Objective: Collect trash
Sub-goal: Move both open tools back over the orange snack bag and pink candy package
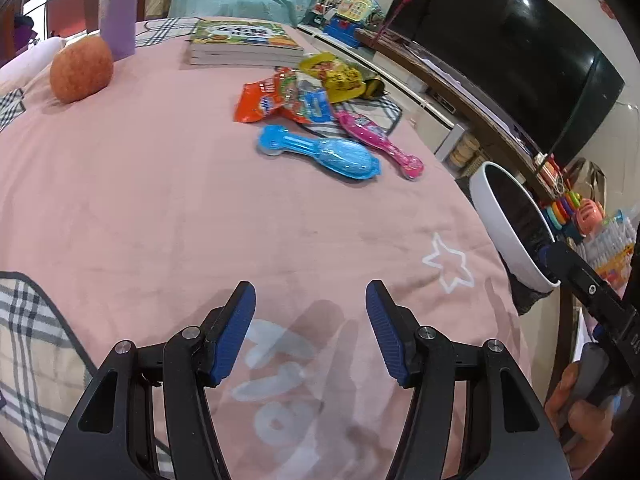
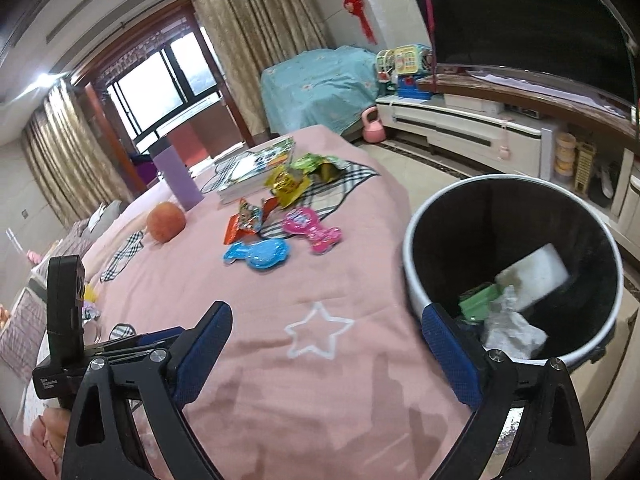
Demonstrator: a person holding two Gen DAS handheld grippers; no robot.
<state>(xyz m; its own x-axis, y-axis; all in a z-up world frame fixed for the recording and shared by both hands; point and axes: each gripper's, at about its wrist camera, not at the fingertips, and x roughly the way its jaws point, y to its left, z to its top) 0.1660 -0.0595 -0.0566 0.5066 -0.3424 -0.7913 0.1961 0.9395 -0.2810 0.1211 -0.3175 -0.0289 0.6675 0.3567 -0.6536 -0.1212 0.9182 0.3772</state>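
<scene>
Snack wrappers, one orange [image 1: 260, 102] and one yellow [image 1: 336, 76], lie on the pink blanket [image 1: 160, 200] beside a blue blister pack [image 1: 320, 156] and a pink blister pack [image 1: 380, 140]. My left gripper [image 1: 310, 296] hovers open over the blanket, well short of them, with nothing between its fingers. At the bed's right edge stands a white bin [image 2: 412, 280] with a black liner, holding a white block [image 2: 536, 272], a green scrap and crumpled plastic. My right gripper [image 2: 326, 320] is wide open; its right finger [image 2: 444, 340] sits at the bin's near rim, and the other is over the blanket.
An apple [image 1: 82, 70], a purple cup [image 1: 118, 12] and a stack of books [image 1: 244, 42] sit at the far side of the bed. A TV [image 1: 500, 52] on a long cabinet, toys [image 1: 572, 208] and a pink kettlebell [image 2: 374, 126] lie beyond the bin.
</scene>
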